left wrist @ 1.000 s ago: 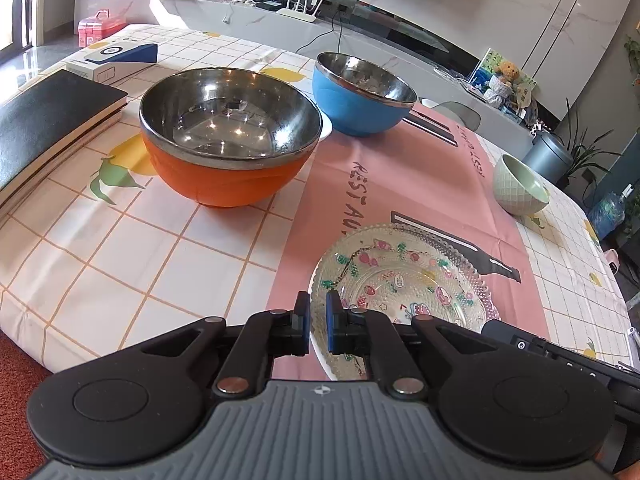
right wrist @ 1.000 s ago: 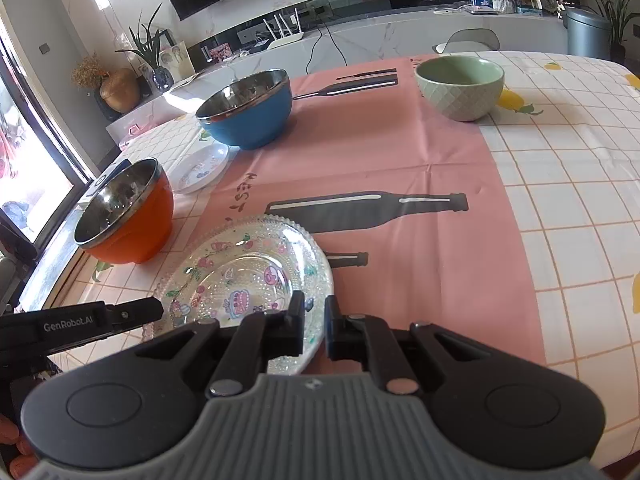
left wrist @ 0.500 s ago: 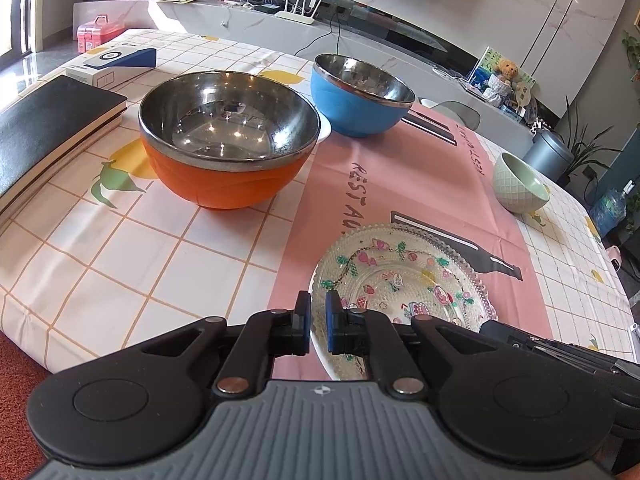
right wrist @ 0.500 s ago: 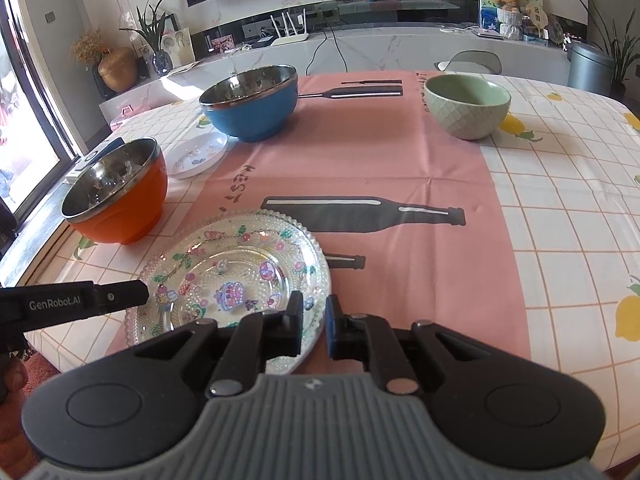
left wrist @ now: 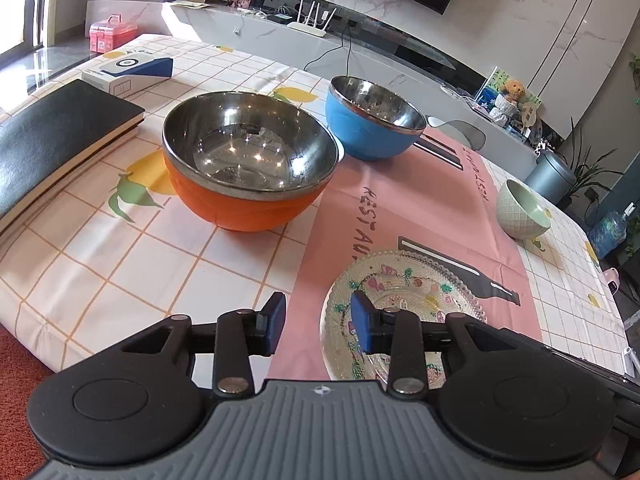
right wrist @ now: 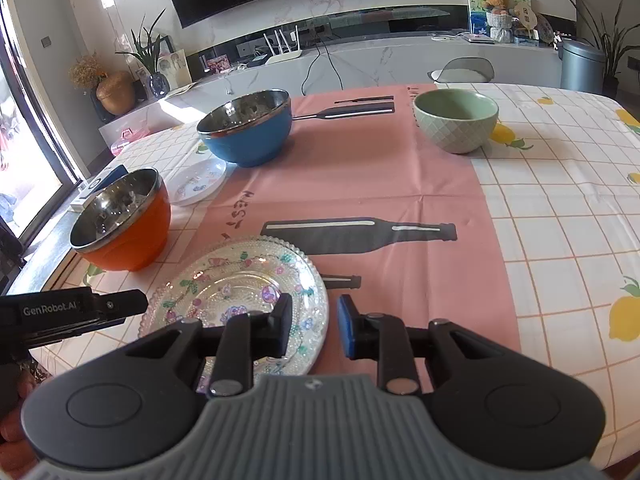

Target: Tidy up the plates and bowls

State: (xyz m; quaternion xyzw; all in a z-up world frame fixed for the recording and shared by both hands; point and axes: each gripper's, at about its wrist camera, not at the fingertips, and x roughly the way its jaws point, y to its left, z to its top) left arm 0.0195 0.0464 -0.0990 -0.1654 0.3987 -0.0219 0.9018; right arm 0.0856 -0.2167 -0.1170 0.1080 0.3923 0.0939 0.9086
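Both the left tongs (left wrist: pixel 318 322) and right tongs (right wrist: pixel 314 326), clenched half a second ago, are now released and empty. The glass plate (right wrist: pixel 240 292) lies on the table (right wrist: pixel 560 220), directly beneath both. Judged: grasp imminent; bowls stand beyond.

Orange bowl (left wrist: pixel 248 168), blue bowl (left wrist: pixel 372 120), pale-green bowl (right wrist: pixel 456 120) — clear plate (right wrist: pixel 240 284) with pink-green floral print.

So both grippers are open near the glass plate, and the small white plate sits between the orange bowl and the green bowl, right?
Not quite. The white plate sits between the orange bowl and the blue bowl, as the right wrist view shows; the green bowl stands far off across the pink cloth. The rest holds: the left gripper and right gripper are both open near the glass plate.
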